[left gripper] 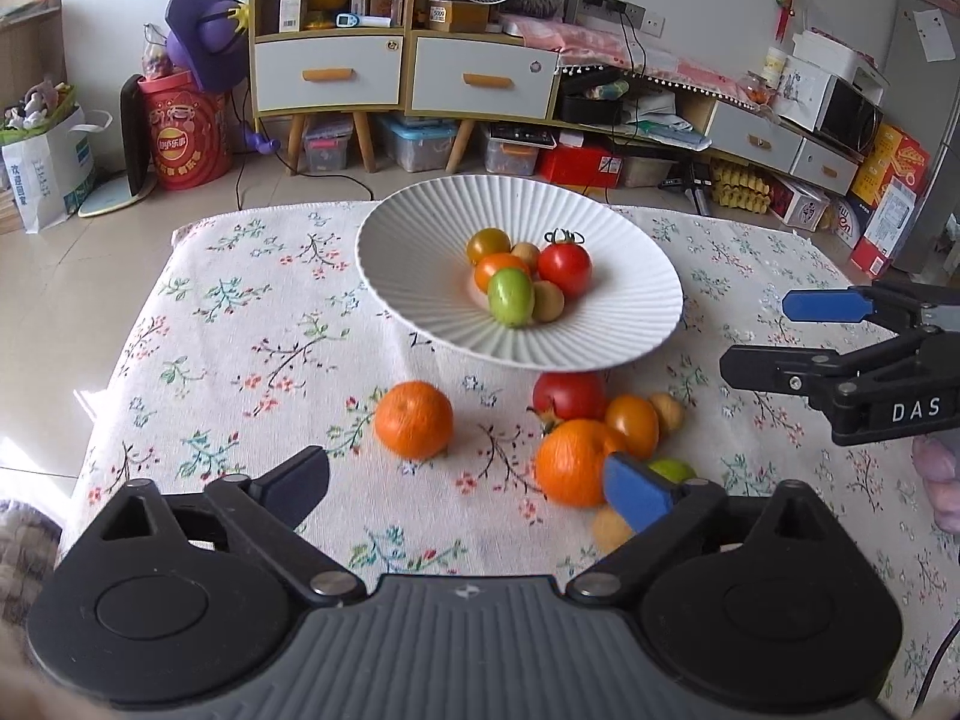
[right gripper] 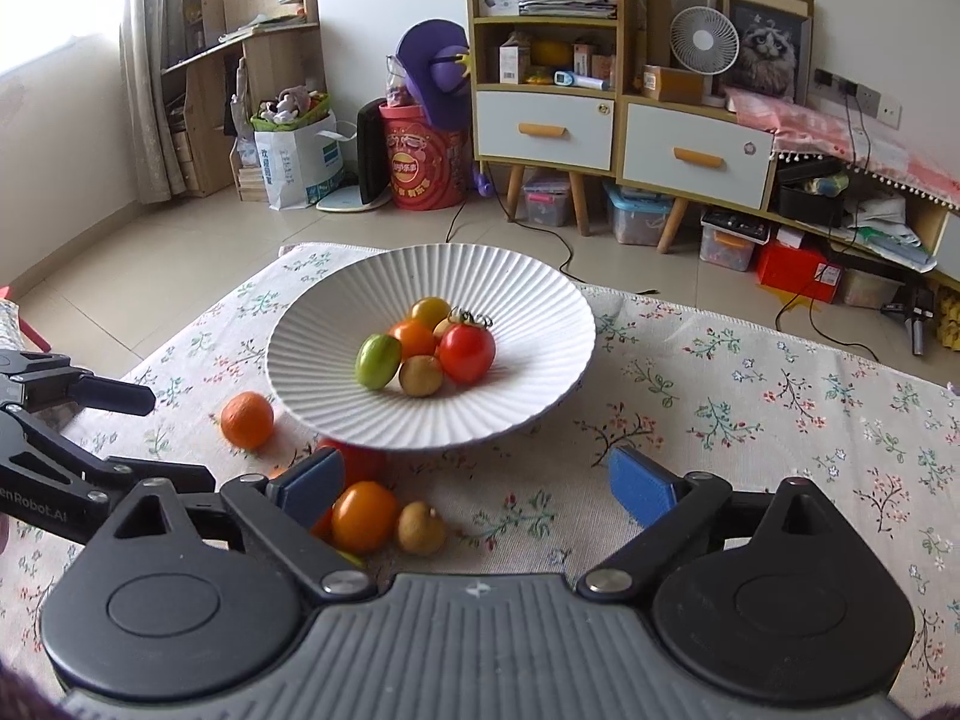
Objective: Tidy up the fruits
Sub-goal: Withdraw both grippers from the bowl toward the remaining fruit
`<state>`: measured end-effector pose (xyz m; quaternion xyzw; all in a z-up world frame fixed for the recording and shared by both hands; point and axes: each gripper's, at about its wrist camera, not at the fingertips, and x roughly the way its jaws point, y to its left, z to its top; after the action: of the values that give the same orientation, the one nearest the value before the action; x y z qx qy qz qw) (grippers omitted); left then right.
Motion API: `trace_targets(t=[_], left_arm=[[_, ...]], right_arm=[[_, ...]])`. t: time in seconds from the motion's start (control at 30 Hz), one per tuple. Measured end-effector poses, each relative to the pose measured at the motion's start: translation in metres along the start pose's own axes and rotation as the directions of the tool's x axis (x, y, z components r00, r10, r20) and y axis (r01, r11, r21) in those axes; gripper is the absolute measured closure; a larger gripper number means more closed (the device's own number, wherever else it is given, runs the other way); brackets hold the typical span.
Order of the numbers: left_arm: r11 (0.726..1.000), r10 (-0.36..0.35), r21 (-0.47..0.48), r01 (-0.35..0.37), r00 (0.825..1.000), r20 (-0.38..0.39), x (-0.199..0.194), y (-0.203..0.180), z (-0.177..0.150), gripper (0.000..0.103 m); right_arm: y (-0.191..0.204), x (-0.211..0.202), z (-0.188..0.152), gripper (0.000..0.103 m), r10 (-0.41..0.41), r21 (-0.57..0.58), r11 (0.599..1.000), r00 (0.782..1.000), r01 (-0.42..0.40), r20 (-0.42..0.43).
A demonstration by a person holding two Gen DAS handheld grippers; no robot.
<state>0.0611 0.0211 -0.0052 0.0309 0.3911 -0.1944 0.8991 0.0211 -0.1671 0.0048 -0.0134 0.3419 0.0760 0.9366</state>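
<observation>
Both the left gripper (left gripper: 465, 489) and the right gripper (right gripper: 474, 489) are held wide open with nothing between the fingers. The next pick is best made one fruit at a time: the lone orange (left gripper: 414, 419) is taken first, since it sits apart from the cluster beside the second orange (left gripper: 573, 462) at the tablecloth's (left gripper: 240, 312) near edge. The ribbed white bowl (left gripper: 420, 222), toward the far edge, is seen to hold six small fruits (a red tomato (left gripper: 564, 269) and a green one (left gripper: 510, 296) among them).
</observation>
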Motion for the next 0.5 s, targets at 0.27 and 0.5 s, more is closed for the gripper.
trace_targets(t=[0.27, 0.5], left_arm=[[1.000, 0.005, 0.006, -0.005, 1.000, -0.021, 0.002, 0.010, -0.024, 0.005], [0.999, 0.031, 0.029, -0.030, 0.999, -0.033, 0.013, 0.013, -0.037, 0.005]], right_arm=[[0.008, -0.002, -0.019, 0.005, 0.009, -0.026, 1.000, 1.000, -0.009, -0.029], [0.010, 0.004, -0.031, 0.006, 0.024, -0.051, 0.998, 0.998, -0.027, -0.061]])
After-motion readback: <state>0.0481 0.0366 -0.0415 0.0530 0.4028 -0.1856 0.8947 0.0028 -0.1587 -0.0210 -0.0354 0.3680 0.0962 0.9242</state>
